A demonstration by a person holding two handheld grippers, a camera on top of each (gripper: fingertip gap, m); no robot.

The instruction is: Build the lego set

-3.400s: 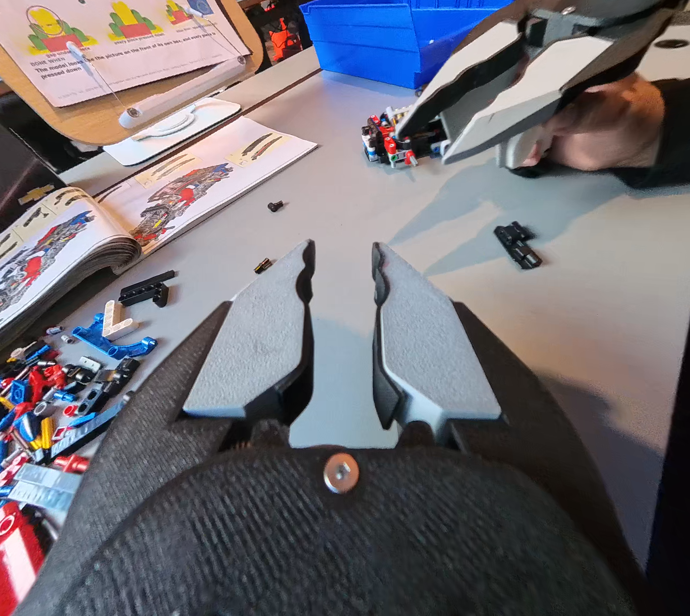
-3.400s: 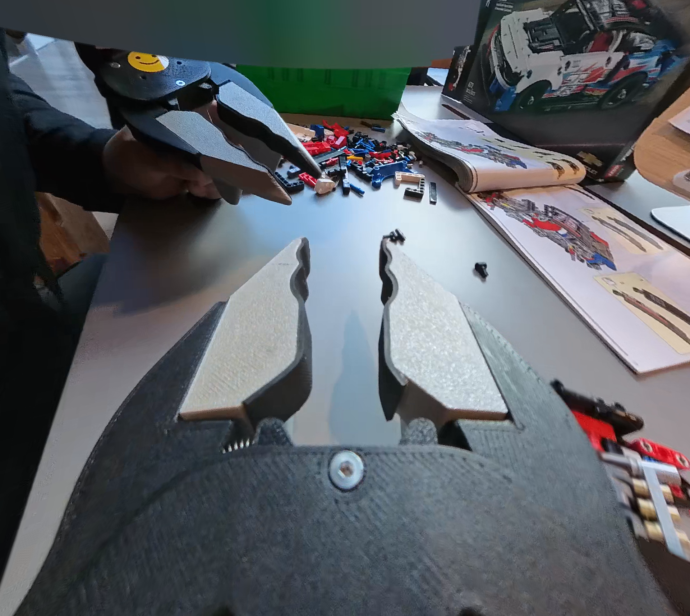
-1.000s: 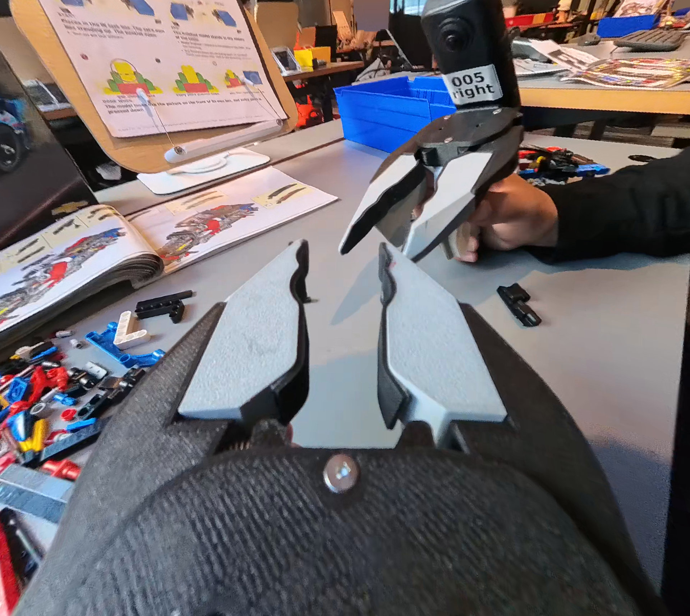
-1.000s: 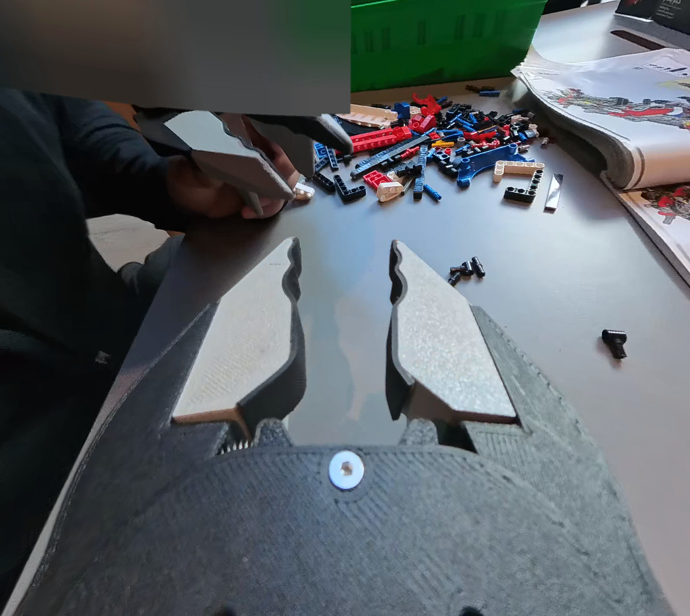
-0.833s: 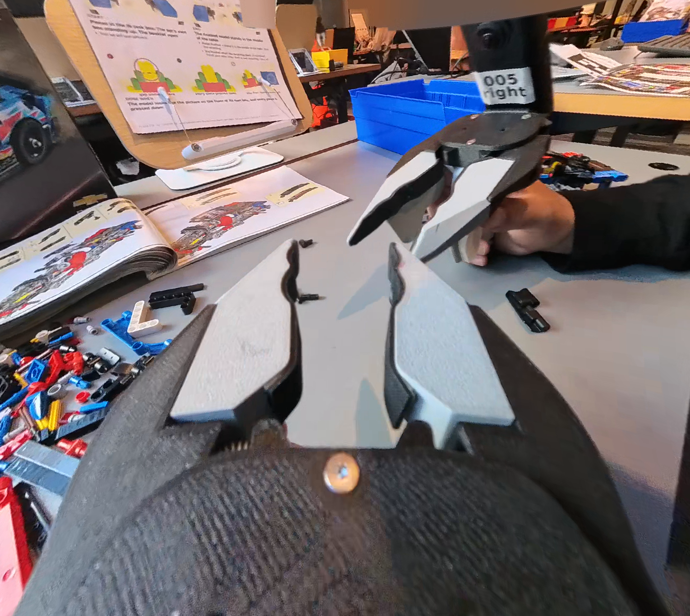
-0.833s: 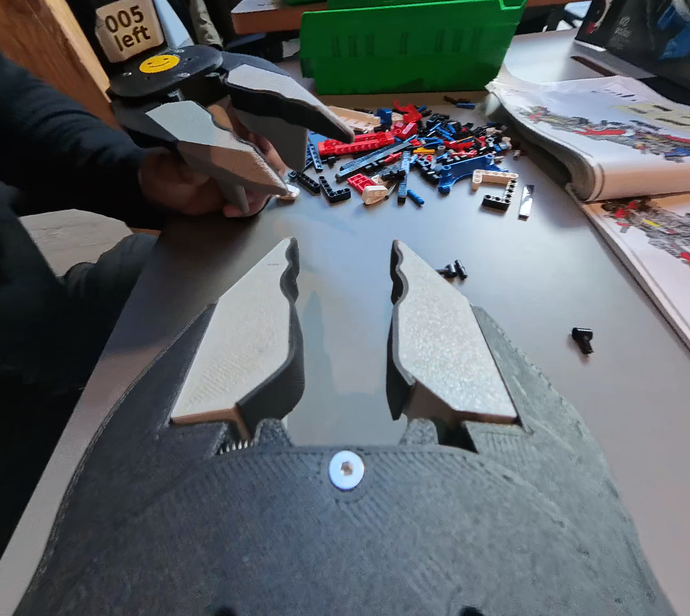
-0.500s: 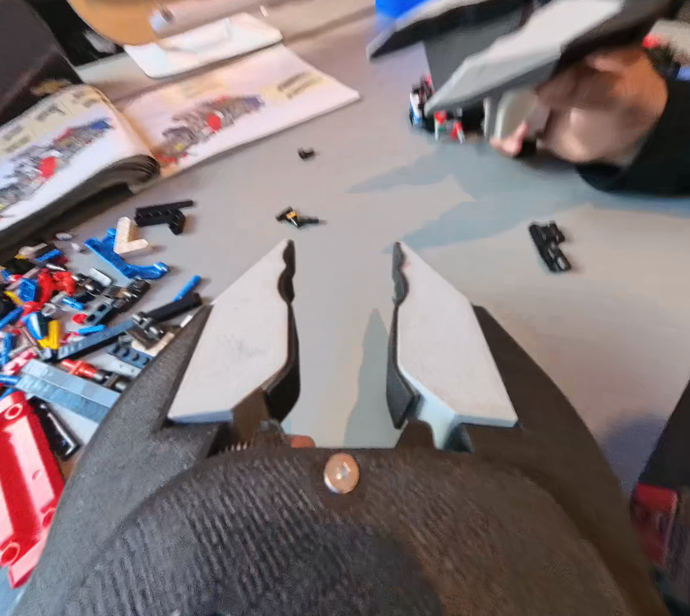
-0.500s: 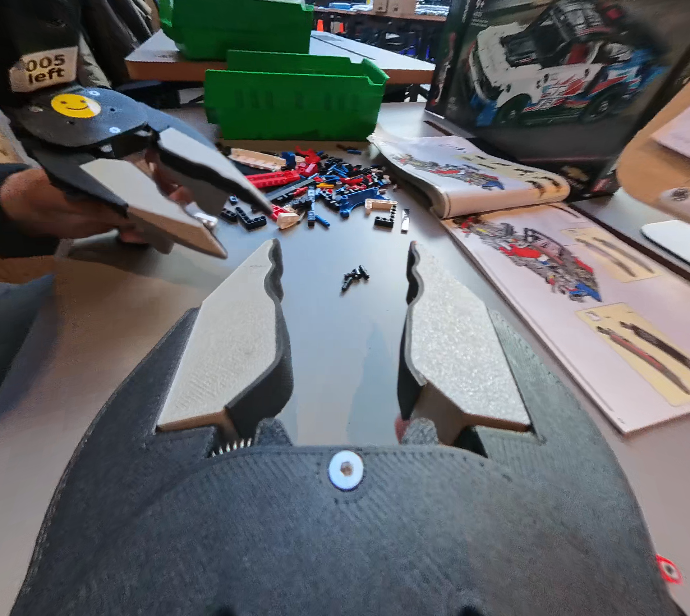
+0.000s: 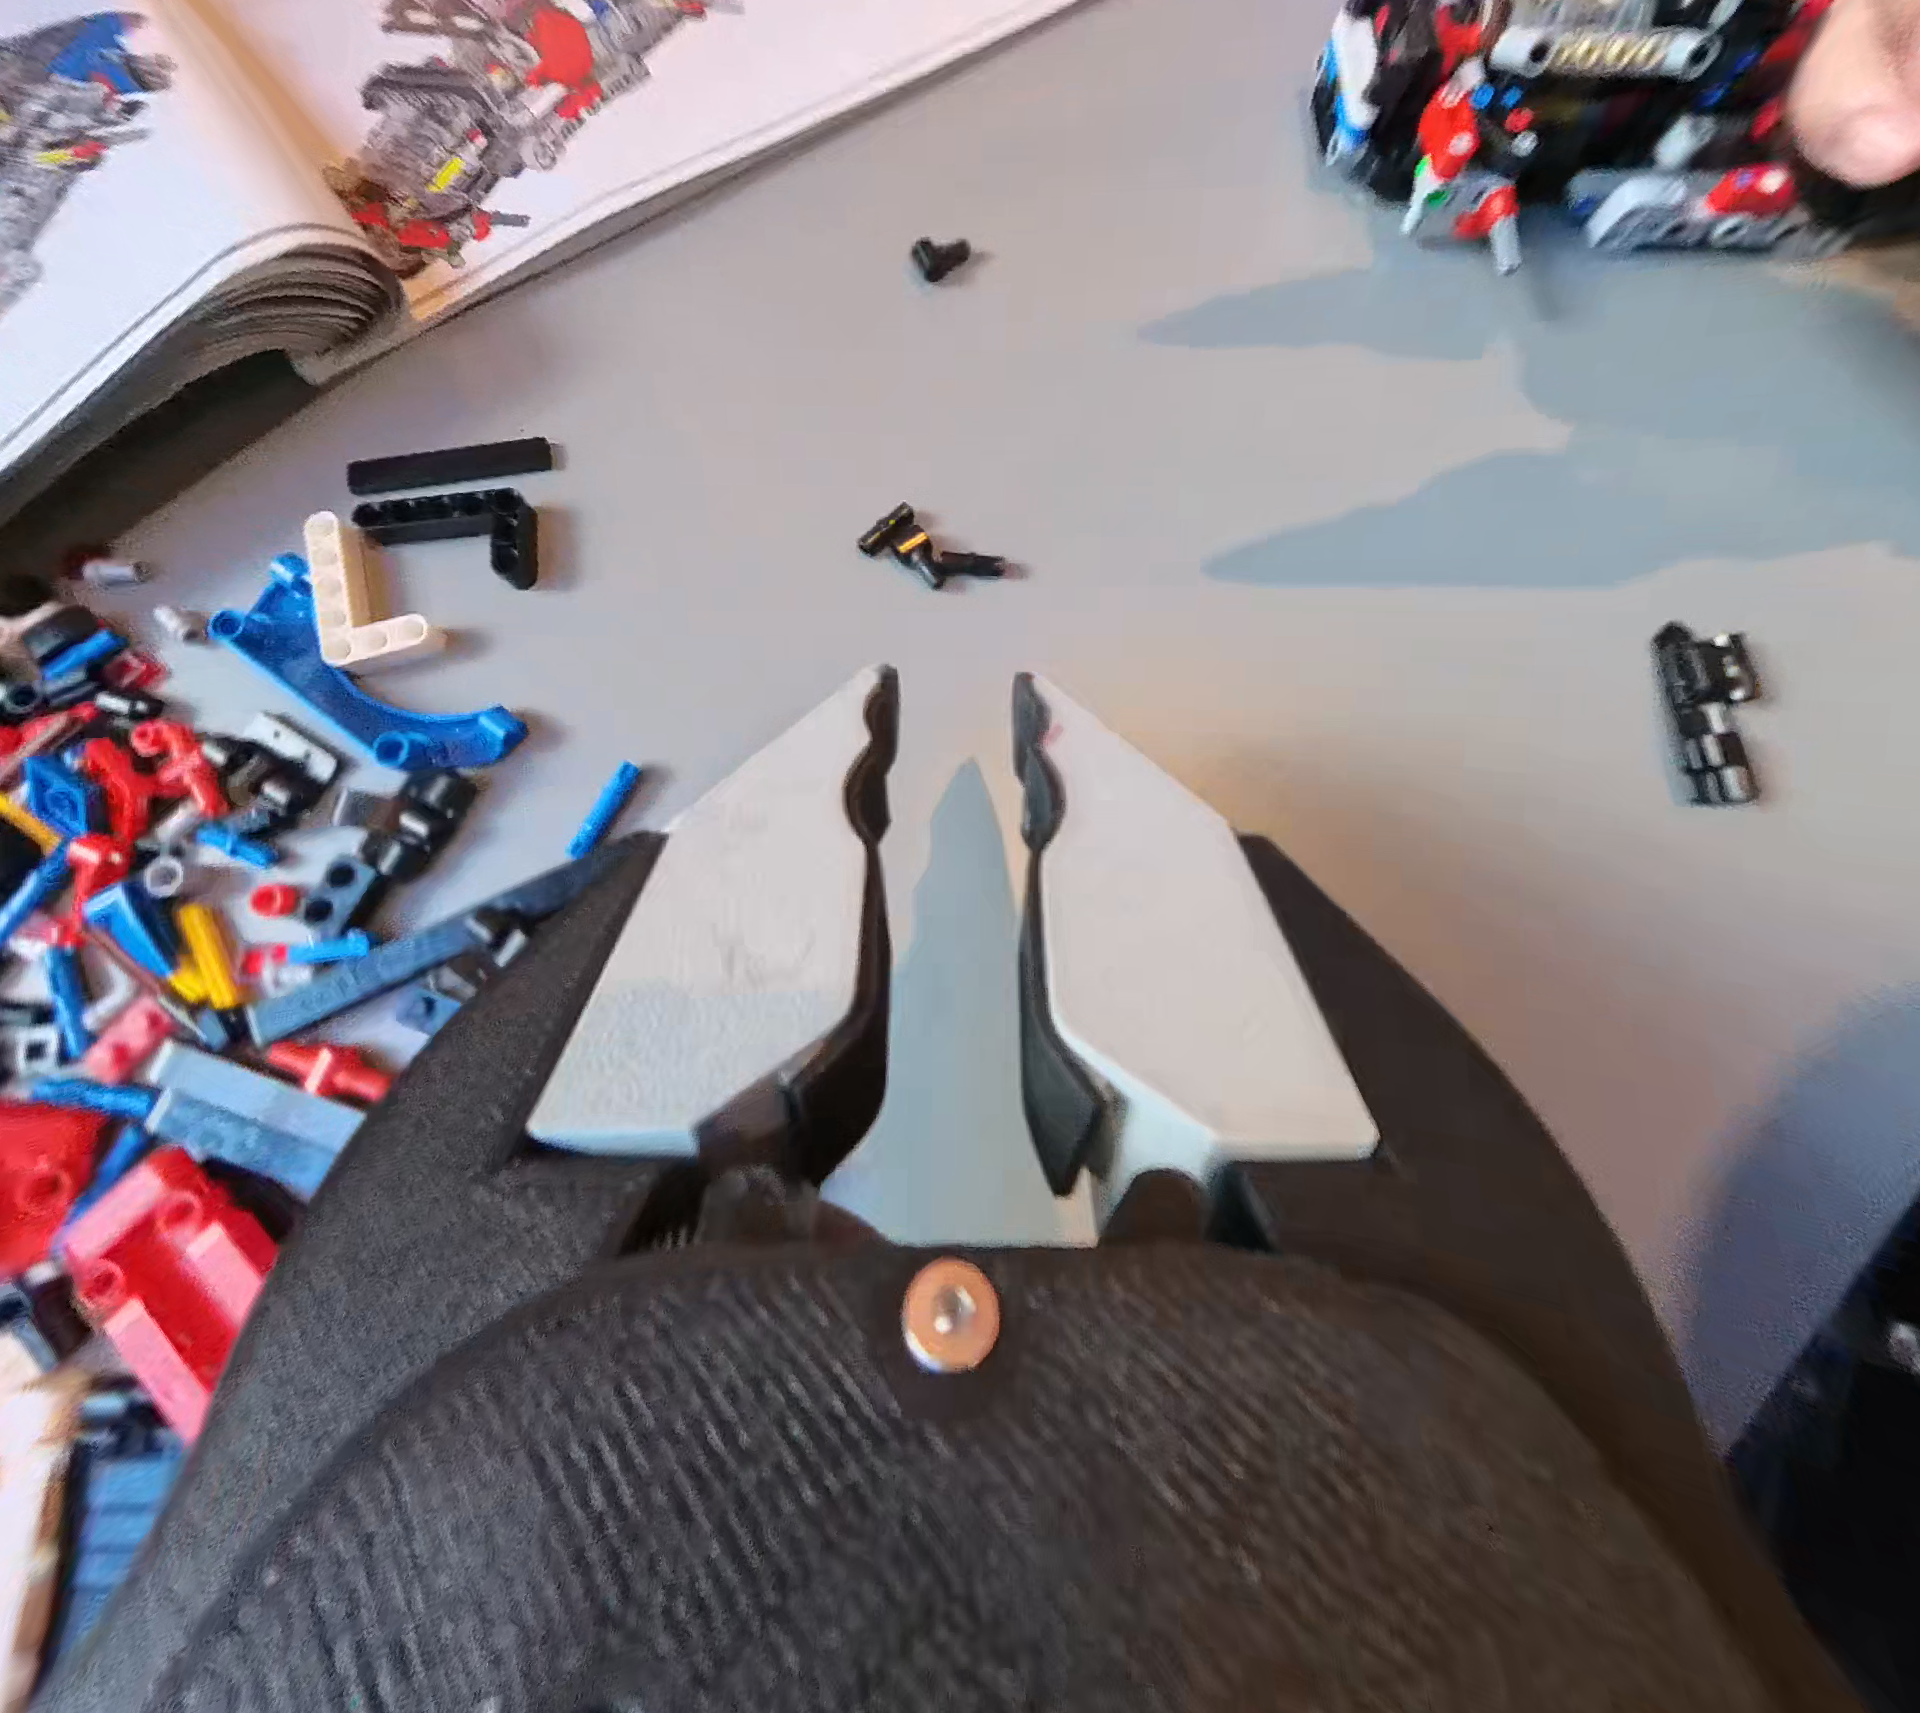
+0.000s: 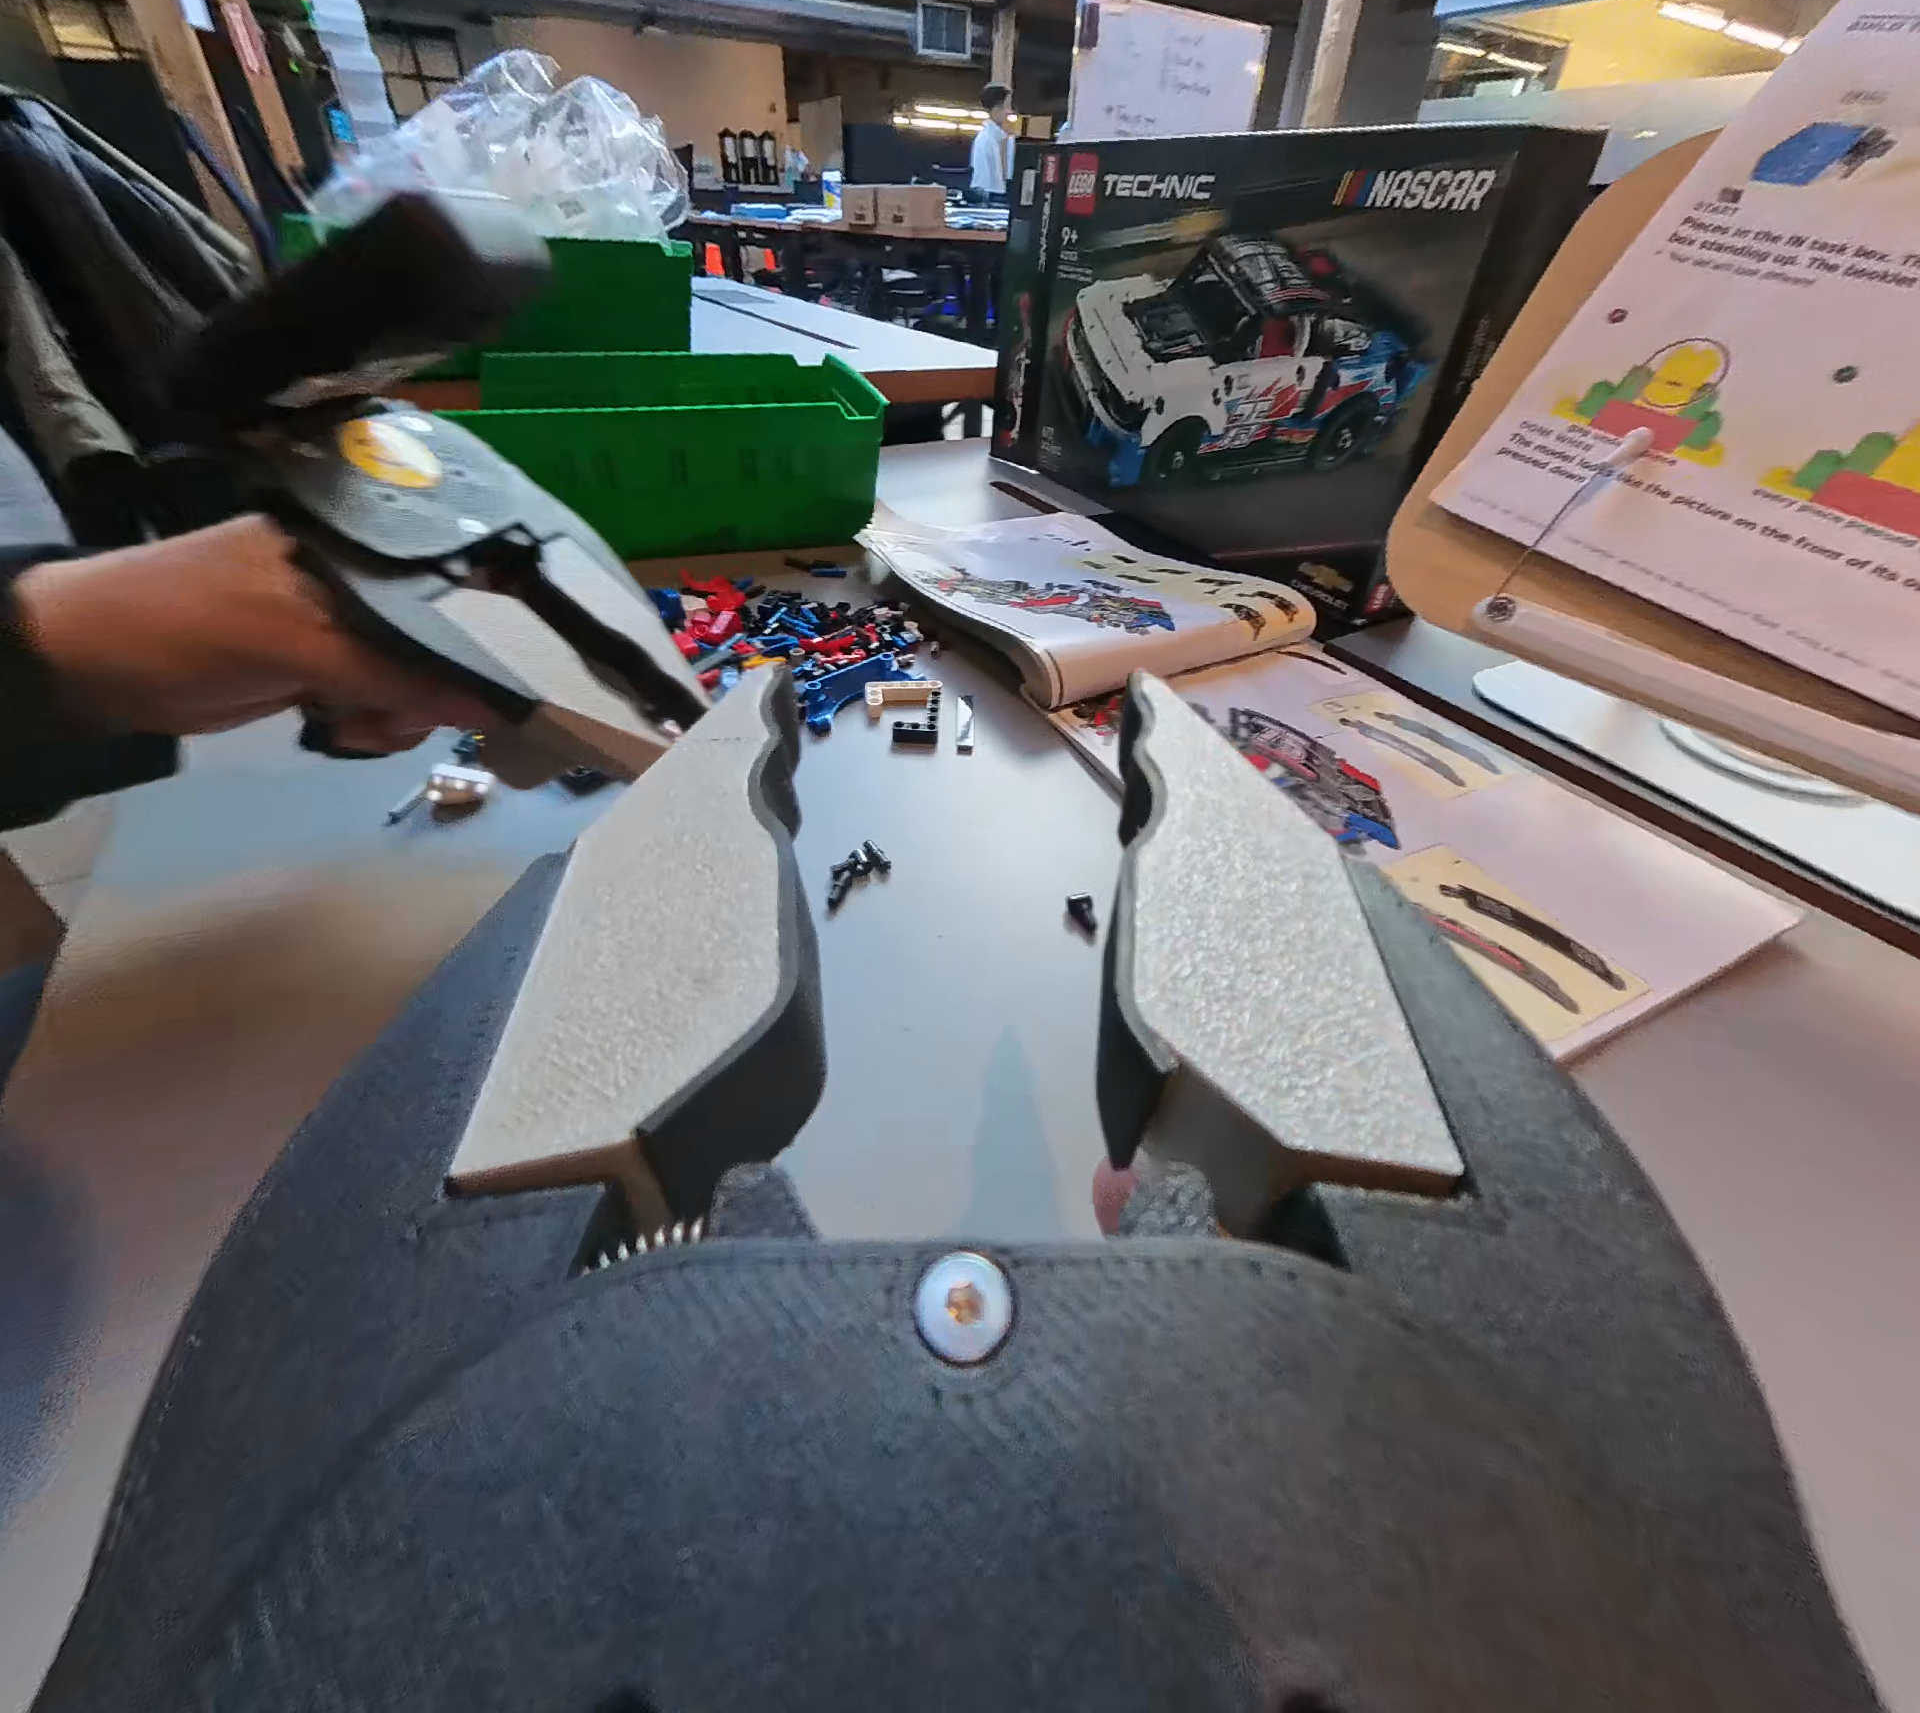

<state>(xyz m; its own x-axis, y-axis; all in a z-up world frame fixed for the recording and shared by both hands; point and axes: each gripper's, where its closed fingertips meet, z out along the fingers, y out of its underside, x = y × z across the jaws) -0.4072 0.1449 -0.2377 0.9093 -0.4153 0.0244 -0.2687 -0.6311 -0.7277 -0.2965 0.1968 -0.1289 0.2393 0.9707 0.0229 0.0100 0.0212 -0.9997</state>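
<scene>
The left claw tips down over the grey surface, its jaws parted by a narrow gap with nothing between them. Just ahead of its tips, slightly left of centre in its own view, lies a small cluster of black connector pins; the cluster's long axis runs roughly left to right across the frame, so across the line of the fingers. That looks like the piece it is going for, and a straight push forward and down should bring the tips around it.

The right claw stands wider open, also empty, and held higher; the same pins show between its fingers but farther off, so the left is clearly nearer. The half-built red, black and grey lego chassis sits at the upper right of the left view, a fingertip touching its end. The loose multicoloured pile of parts lies at the left edge.
</scene>
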